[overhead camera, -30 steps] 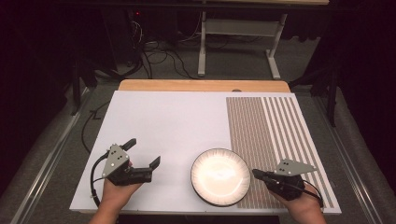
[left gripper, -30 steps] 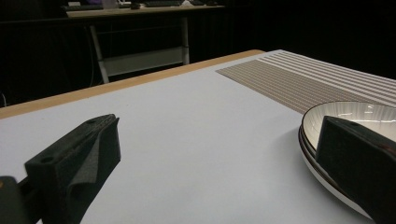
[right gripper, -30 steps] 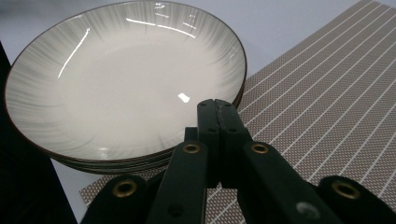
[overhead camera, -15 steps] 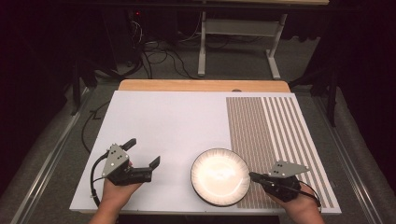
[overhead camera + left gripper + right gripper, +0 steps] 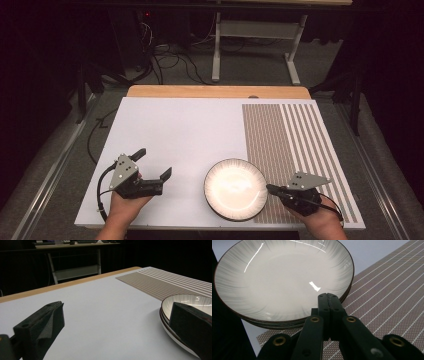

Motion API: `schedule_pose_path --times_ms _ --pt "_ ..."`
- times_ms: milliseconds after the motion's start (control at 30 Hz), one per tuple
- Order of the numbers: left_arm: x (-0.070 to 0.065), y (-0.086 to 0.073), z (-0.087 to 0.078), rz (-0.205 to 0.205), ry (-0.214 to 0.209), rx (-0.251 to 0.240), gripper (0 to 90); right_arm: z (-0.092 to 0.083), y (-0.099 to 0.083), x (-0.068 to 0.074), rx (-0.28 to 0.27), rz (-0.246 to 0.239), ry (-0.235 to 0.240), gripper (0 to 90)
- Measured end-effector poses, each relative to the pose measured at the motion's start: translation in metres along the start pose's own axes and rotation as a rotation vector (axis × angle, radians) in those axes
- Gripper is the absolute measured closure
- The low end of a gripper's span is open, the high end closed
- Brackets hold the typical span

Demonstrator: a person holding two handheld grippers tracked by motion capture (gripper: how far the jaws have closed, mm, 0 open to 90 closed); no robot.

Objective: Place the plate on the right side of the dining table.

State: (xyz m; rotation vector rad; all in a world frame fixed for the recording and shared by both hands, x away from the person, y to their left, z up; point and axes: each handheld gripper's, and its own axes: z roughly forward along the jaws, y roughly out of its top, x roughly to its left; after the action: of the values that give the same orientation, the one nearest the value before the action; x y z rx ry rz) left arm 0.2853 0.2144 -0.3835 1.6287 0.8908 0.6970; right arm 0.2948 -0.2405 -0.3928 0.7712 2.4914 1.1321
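Left gripper (image 5: 152, 164) in left hand (image 5: 125, 207) near front left of table (image 5: 190, 130), pointing right toward plate (image 5: 235, 189), jaws spread wide with nothing between. Right gripper (image 5: 270, 188) in right hand (image 5: 320, 225) at front right, pointing left, jaws pressed together with tips at plate's right rim, over striped mat (image 5: 295, 145). Plate near front edge, between both grippers, right edge overlapping mat.

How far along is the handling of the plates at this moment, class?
Done: the stacked plates sit at the striped mat's edge. In hand: nothing; the right gripper is shut, its tip at the plates' rim, and the left gripper is open beside them. Left: gripping and moving a plate, by the look of it.
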Motion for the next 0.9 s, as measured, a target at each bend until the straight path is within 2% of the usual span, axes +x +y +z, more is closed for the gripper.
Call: schedule_pose_path --times_ms 300,900 --pt "0.001 0.0 -0.001 0.003 0.002 -0.001 0.6 0.008 0.004 0.006 0.017 -0.031 0.016 90.0" --pt "0.0 0.003 -0.002 0.01 0.001 -0.012 0.6 0.019 0.008 0.009 0.02 -0.019 0.042 90.0"
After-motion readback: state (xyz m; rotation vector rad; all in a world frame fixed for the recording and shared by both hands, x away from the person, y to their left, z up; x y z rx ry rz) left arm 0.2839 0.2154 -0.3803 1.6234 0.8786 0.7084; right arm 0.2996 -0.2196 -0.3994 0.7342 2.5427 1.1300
